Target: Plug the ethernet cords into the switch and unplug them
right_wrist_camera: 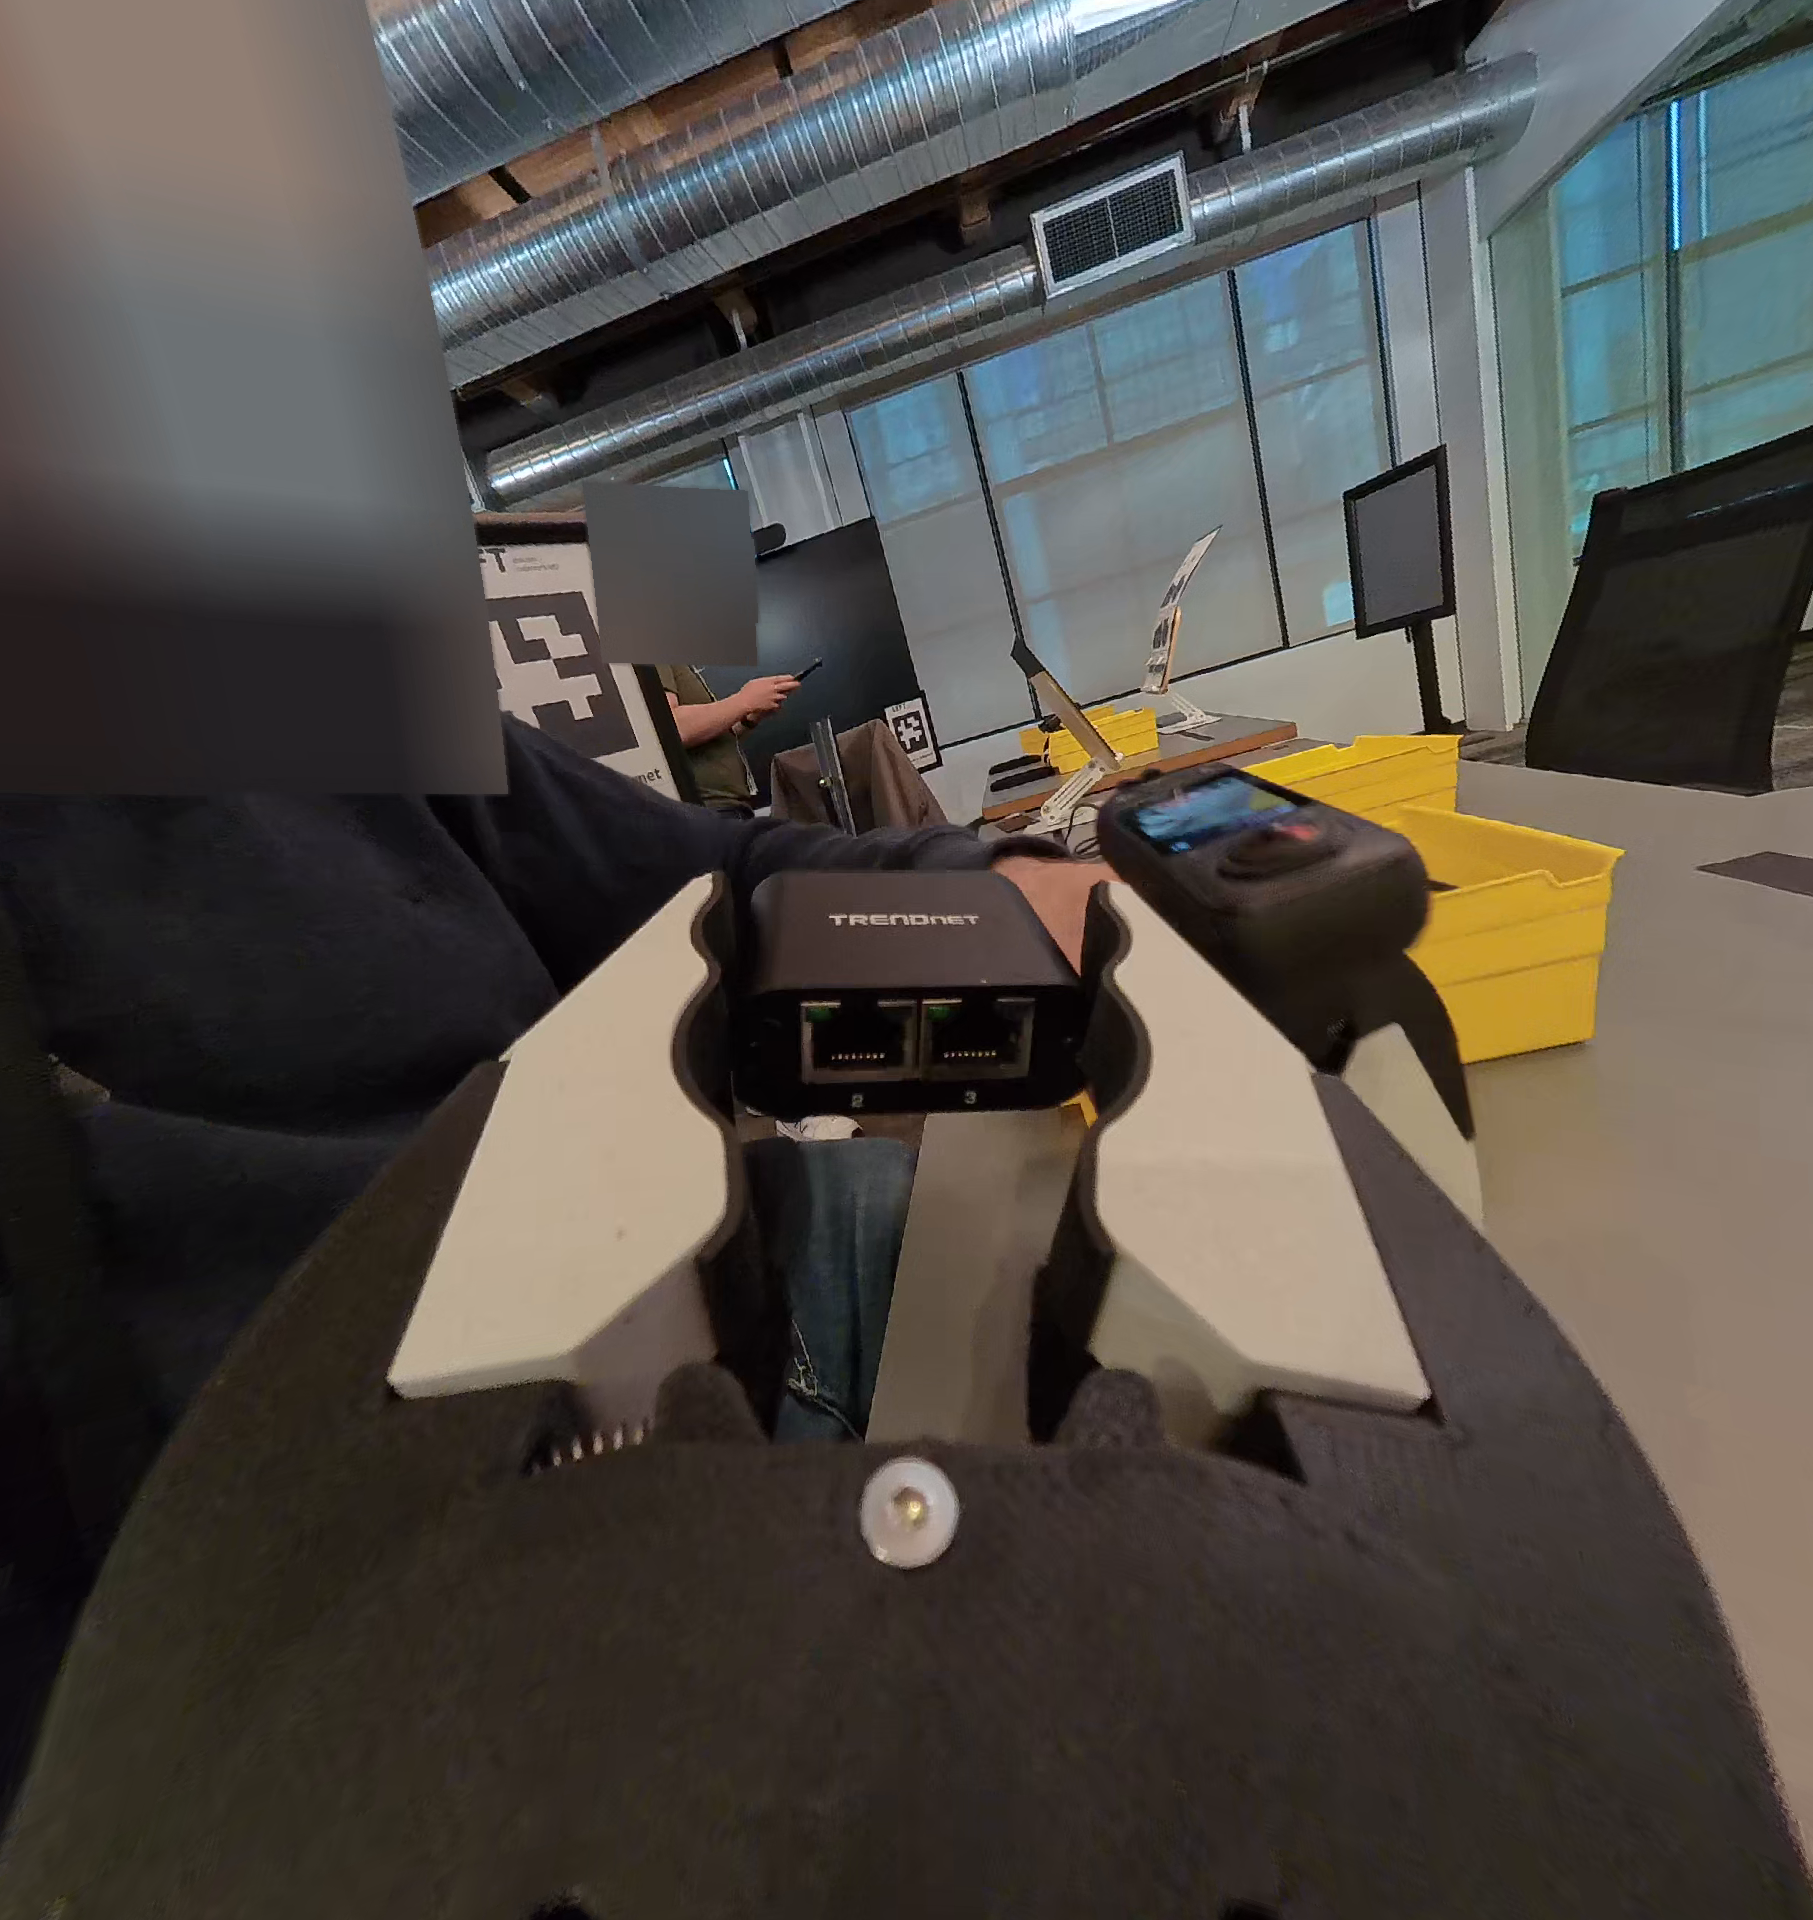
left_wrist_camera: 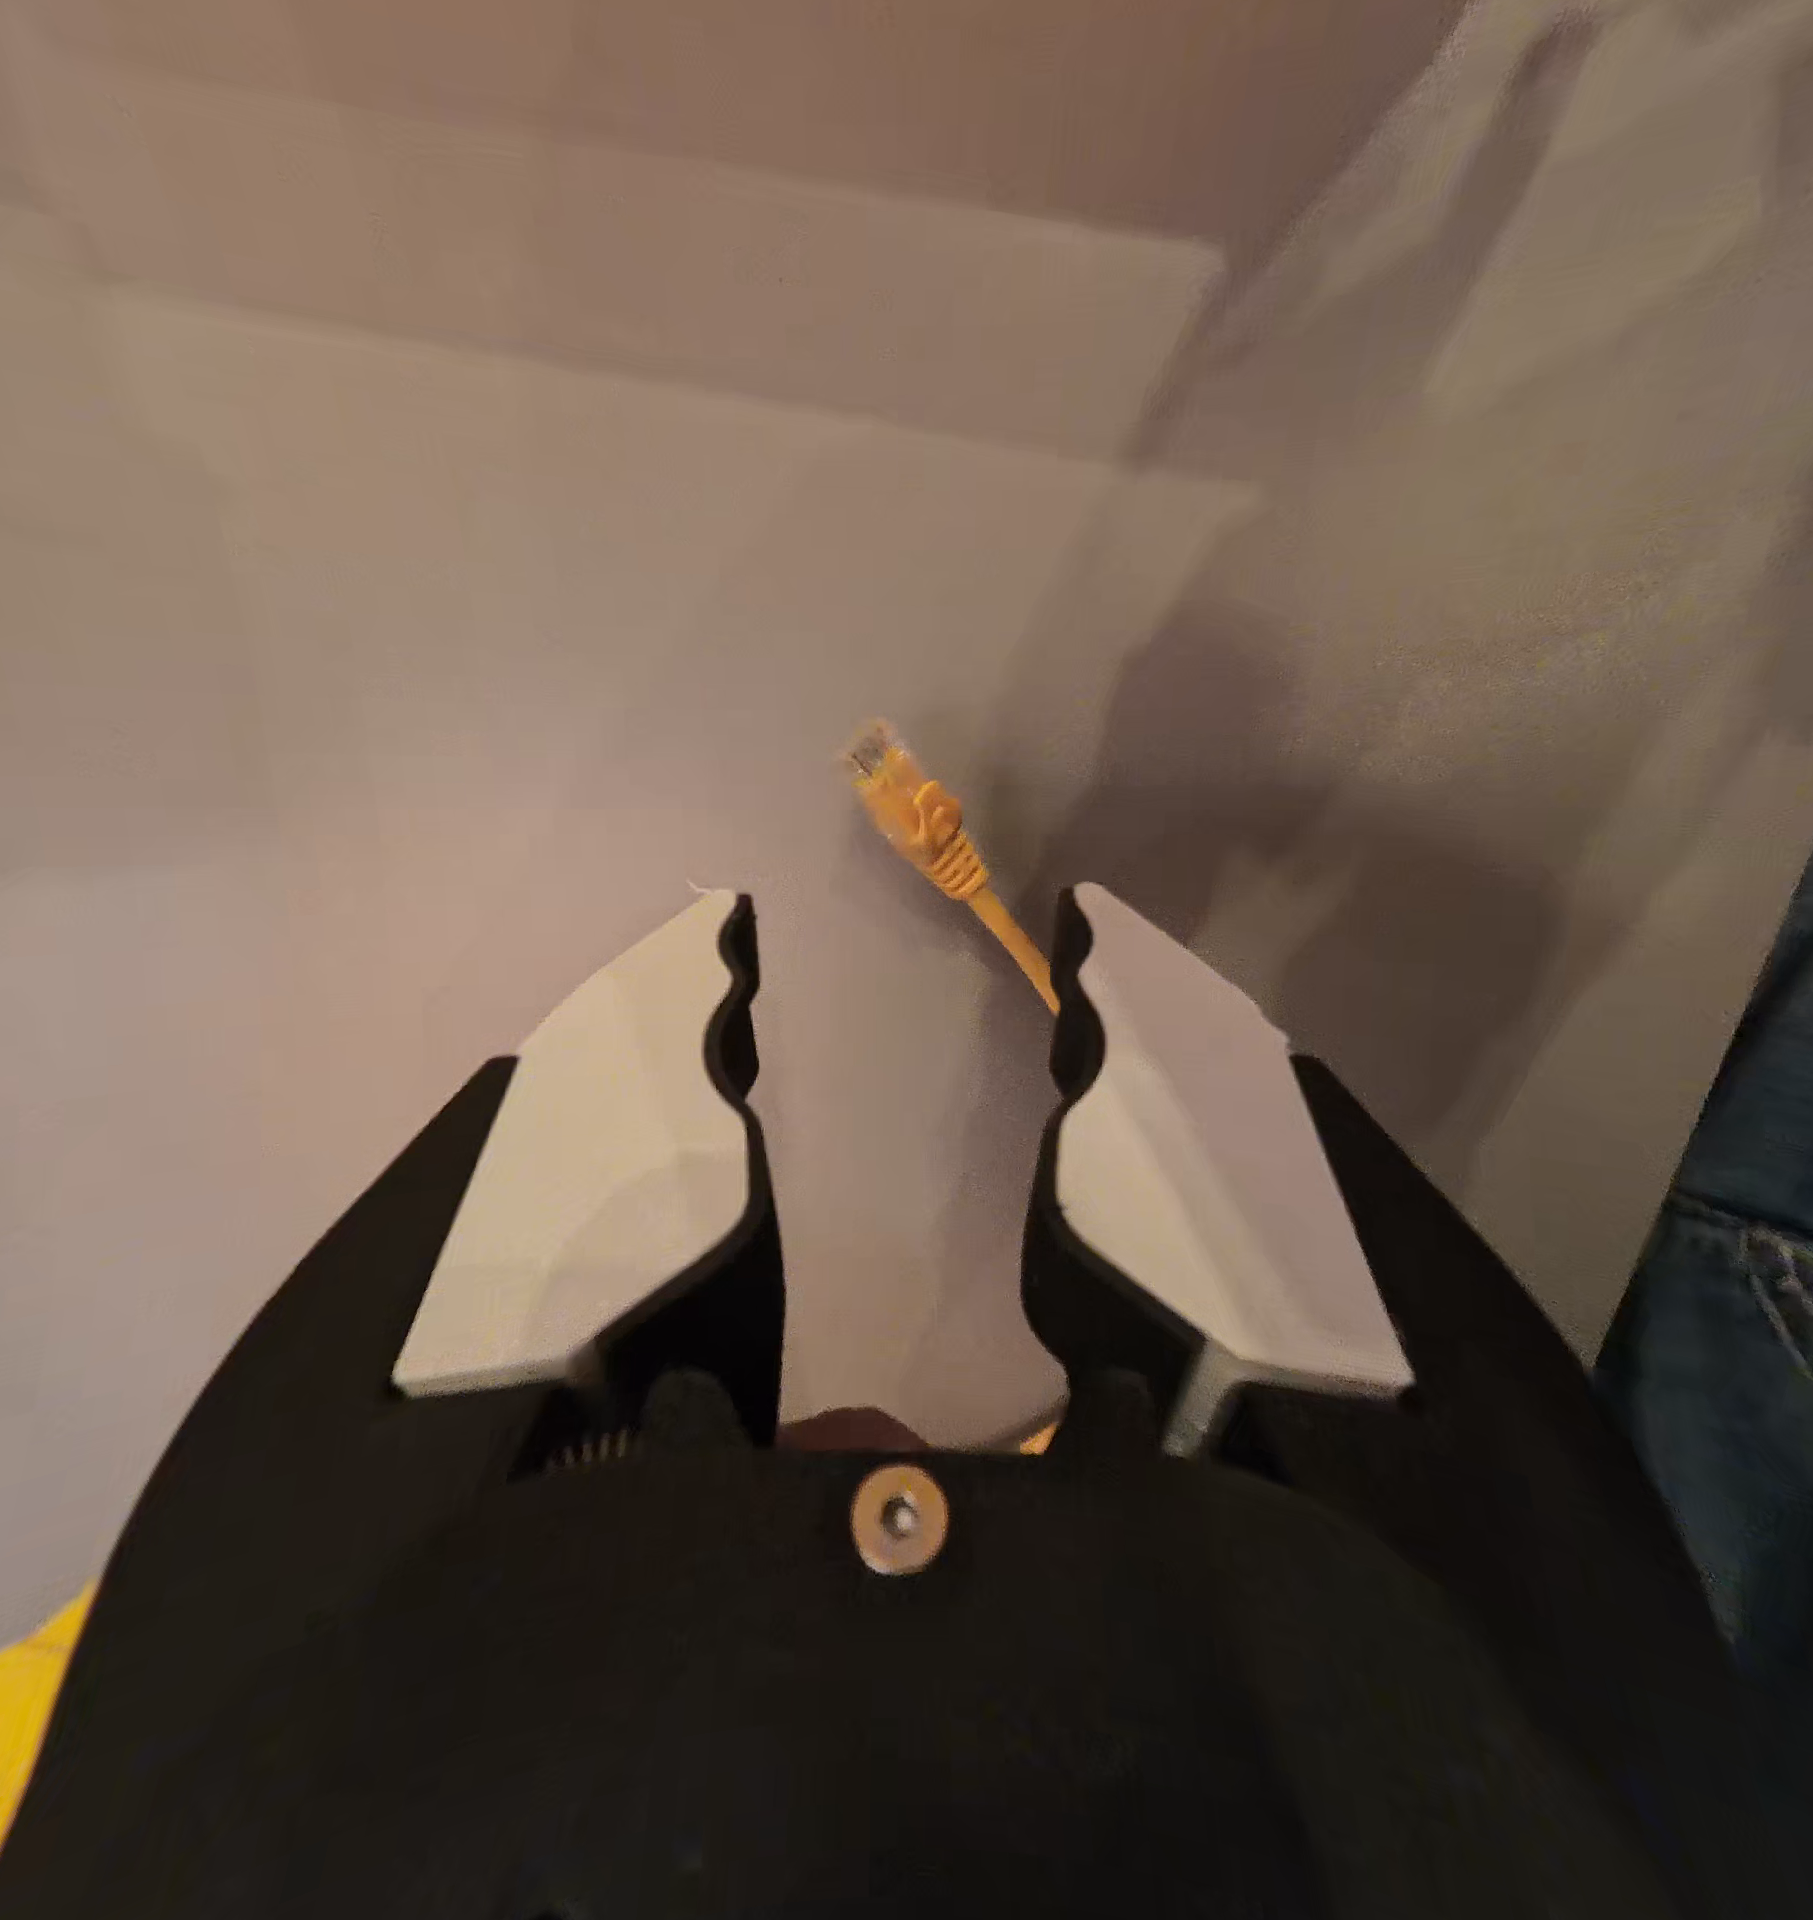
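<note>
In the left wrist view my left gripper [left_wrist_camera: 907, 902] is open and empty, pointing down at the grey table [left_wrist_camera: 362, 623]. A yellow ethernet cord [left_wrist_camera: 917, 805] lies on the table just beyond the fingertips, plug end away from me. Its cable runs back under the right finger [left_wrist_camera: 1141, 1039]. In the right wrist view my right gripper [right_wrist_camera: 907, 904] is shut on a small black switch [right_wrist_camera: 902, 935] and holds it in the air by its sides. Its two ports [right_wrist_camera: 917, 1039] face the camera and are empty. No cord shows in this view.
The other gripper's camera body [right_wrist_camera: 1260, 868] hovers just right of the switch over the table [right_wrist_camera: 1660, 1195]. Yellow bins [right_wrist_camera: 1504, 935] stand behind it. A person's dark sleeve [right_wrist_camera: 362, 935] and jeans [left_wrist_camera: 1775, 1247] are close by. An office chair [right_wrist_camera: 1691, 644] stands farther back. Left tips to right tips: about 20 cm.
</note>
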Motion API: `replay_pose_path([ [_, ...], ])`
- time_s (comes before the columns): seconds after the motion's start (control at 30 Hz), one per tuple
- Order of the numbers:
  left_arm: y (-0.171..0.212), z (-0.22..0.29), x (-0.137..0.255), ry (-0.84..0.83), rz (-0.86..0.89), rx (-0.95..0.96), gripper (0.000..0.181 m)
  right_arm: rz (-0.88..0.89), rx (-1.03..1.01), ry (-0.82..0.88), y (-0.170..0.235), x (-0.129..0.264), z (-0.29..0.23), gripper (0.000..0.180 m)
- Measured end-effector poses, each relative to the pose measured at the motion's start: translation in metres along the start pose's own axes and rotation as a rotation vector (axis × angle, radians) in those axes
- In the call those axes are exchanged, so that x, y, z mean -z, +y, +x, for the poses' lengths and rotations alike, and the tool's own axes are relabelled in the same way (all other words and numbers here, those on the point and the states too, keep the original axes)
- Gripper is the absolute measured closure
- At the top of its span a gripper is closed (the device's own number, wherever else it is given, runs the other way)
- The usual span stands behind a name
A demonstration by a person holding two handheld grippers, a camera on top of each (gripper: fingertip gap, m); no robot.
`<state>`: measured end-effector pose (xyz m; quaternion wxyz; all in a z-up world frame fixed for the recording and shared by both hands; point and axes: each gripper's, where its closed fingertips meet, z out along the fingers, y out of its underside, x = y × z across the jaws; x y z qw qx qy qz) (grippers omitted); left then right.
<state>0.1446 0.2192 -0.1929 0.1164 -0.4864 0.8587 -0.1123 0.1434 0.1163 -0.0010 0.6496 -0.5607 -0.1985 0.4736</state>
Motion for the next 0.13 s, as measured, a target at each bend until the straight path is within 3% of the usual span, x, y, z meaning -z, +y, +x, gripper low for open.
replay_pose_path([
  [0.13, 0.0009, 0.0061, -0.0009, -0.106, 0.086, 0.083, 0.133, 0.005, 0.007, 0.013, -0.0002, 0.0003, 0.0002, 0.113],
])
